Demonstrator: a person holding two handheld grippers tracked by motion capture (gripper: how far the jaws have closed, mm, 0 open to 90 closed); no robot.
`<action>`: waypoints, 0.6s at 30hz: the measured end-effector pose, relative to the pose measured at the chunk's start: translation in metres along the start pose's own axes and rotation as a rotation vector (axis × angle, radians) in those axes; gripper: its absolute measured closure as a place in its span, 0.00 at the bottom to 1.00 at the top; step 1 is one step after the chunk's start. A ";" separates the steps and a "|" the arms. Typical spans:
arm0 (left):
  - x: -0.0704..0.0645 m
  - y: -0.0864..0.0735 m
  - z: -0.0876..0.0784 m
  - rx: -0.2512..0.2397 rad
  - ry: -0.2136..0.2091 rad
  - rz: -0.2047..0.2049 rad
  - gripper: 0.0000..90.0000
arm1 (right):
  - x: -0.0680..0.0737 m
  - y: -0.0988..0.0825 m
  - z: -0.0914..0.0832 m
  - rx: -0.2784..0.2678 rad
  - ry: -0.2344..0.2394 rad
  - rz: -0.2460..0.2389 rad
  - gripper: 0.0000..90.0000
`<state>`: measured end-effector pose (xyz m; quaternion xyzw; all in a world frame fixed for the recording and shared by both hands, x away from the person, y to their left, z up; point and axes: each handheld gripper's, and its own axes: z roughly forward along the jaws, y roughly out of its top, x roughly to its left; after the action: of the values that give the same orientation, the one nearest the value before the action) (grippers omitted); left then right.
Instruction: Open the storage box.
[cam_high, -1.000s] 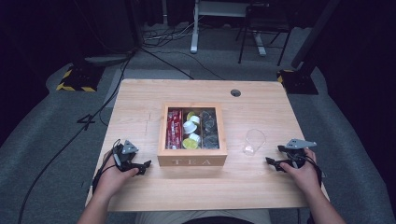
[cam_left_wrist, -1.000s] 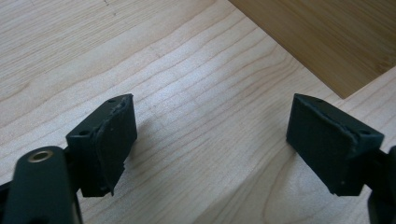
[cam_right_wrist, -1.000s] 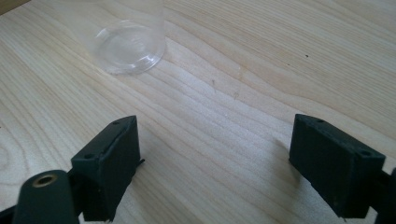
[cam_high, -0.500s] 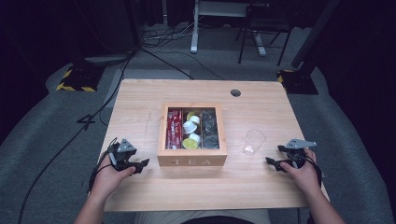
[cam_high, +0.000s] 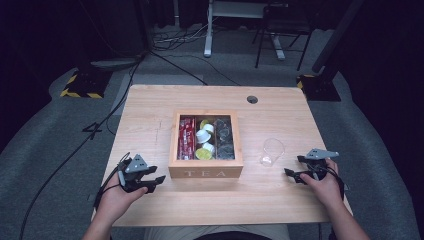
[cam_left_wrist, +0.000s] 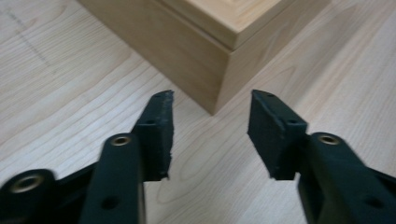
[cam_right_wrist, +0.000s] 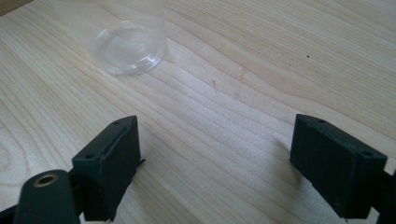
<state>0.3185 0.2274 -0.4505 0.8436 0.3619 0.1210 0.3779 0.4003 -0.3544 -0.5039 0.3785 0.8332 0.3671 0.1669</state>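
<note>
Between the pads of the left gripper (cam_left_wrist: 210, 135) nothing is held; its jaws have just been closing and are seen partly drawn together, with bare tabletop (cam_left_wrist: 65, 93) in the gap. Just beyond the tips, the near corner of the wooden tea box (cam_left_wrist: 205, 60) is faced, close but apart from the pads. In the high view the left gripper (cam_high: 156, 182) is held in the person's left hand (cam_high: 117, 197) just beside the box's front left corner, slightly raised off the wood.

The right gripper (cam_right_wrist: 215, 163) is seen with its jaws spread wide and nothing between them but table. Ahead of it, up and to the left in its own view, a clear plastic cup (cam_right_wrist: 131, 44) is stood on the table, well apart from the pads. In the high view the right gripper (cam_high: 296, 167) is rested at the table's right edge, near the cup (cam_high: 272, 151).

The tea box (cam_high: 206, 172) is placed at the table's middle, between the two grippers, lettered TEA on its front. Red packets (cam_high: 187, 137) are held in its left compartment, white and yellow-green capsules (cam_high: 204, 136) in the middle one, dark items (cam_high: 225, 137) in the right one
</note>
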 end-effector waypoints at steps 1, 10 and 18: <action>-0.002 0.001 0.001 -0.008 -0.014 0.014 0.62 | 0.000 0.000 0.000 0.000 0.000 0.000 0.18; -0.006 0.009 0.004 -0.034 0.019 0.042 0.84 | 0.000 0.000 0.000 0.002 -0.002 0.001 0.18; -0.006 0.012 0.013 -0.030 0.009 0.026 0.91 | 0.002 0.001 -0.001 0.008 -0.011 0.014 0.21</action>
<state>0.3269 0.2109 -0.4507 0.8420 0.3508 0.1349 0.3871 0.3990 -0.3534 -0.5026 0.3869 0.8310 0.3629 0.1675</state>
